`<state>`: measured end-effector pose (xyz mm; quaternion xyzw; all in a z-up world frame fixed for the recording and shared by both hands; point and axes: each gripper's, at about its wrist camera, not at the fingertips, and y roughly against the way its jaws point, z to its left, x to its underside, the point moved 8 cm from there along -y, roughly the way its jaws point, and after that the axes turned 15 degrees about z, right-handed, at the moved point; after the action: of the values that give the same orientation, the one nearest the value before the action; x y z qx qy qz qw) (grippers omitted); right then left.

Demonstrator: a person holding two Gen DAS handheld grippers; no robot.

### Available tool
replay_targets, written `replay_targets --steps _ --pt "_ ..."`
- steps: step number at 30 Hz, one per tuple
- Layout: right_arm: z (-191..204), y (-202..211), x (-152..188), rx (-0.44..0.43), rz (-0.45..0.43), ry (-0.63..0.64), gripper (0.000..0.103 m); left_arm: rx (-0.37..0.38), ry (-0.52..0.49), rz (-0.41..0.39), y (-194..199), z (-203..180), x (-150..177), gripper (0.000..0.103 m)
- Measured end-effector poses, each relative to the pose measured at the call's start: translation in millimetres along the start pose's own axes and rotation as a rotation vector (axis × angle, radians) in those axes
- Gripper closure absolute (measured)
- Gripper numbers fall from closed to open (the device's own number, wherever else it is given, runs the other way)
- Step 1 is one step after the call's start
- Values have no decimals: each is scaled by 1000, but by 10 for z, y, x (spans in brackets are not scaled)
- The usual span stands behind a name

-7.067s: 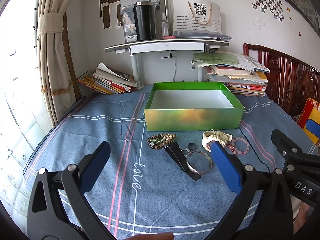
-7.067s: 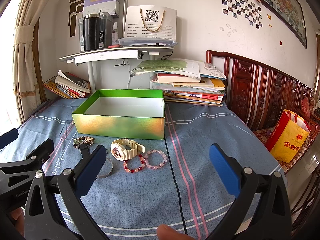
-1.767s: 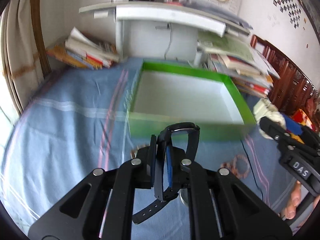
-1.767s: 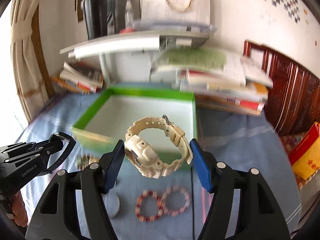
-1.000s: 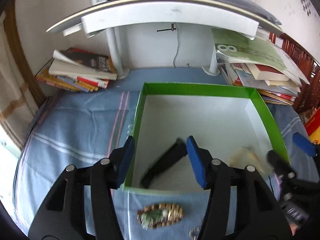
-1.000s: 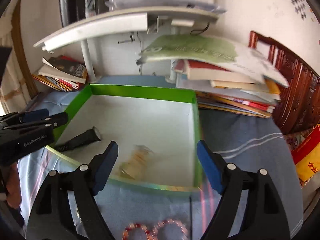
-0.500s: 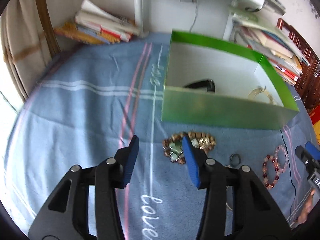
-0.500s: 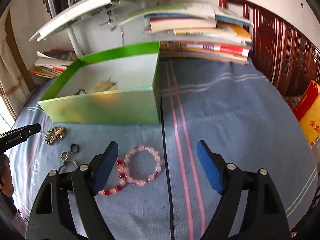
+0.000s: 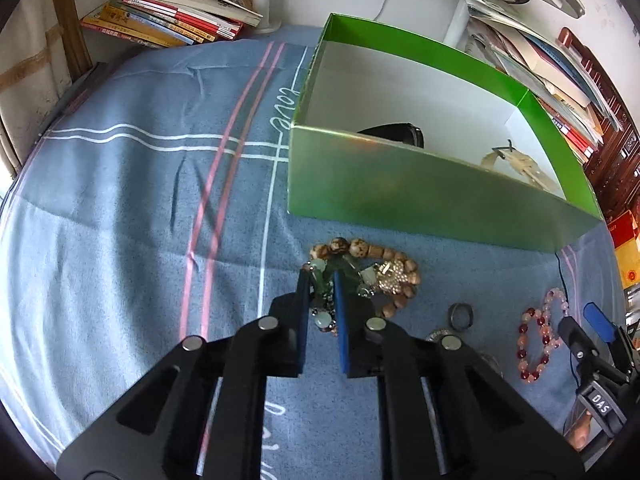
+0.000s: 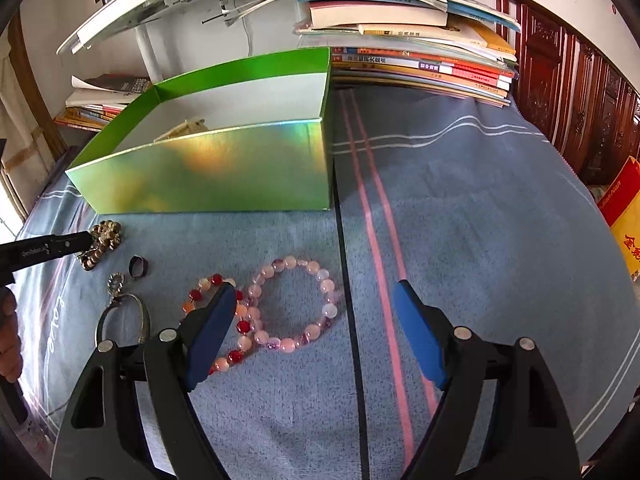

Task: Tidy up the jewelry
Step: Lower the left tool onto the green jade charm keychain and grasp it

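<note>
A green box [image 9: 420, 196] stands on the blue cloth, with a black watch [image 9: 394, 133] and a cream watch [image 9: 516, 164] inside. My left gripper [image 9: 321, 280] is shut on the green-and-wood beaded bracelet pile [image 9: 372, 268] lying in front of the box. My right gripper [image 10: 312, 304] is open, low over a pink bead bracelet [image 10: 296, 308] and a red-and-white bead bracelet [image 10: 224, 320]; the left fingertip [image 10: 212, 320] covers part of the red one. A dark ring [image 10: 138, 267] and a silver bangle [image 10: 122, 320] lie to the left.
Book stacks [image 10: 416, 64] sit behind the box on the right and others [image 9: 172, 16] at the back left. A white shelf stand [image 10: 148, 52] rises behind the box. A wooden headboard [image 10: 576, 92] and a red-yellow bag [image 10: 624, 216] are at the right.
Both watches went into the box about a second ago. Since then my left gripper has come down and shut on the beaded bracelet pile. My right gripper has lowered, open, over the bead bracelets.
</note>
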<state>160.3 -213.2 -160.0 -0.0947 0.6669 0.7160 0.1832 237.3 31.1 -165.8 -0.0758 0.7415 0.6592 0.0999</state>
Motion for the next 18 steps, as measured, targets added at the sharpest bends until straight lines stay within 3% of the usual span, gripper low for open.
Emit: replay_targets --steps 6,12,18 --pt "-49 -19 30 4 6 -11 24 59 -36 -53 342 -126 151 94" --pt "-100 -14 53 0 10 -25 24 107 -110 -154 841 -324 361 94" --pt "-163 69 94 43 -11 -16 24 67 -100 -124 642 -285 594 94"
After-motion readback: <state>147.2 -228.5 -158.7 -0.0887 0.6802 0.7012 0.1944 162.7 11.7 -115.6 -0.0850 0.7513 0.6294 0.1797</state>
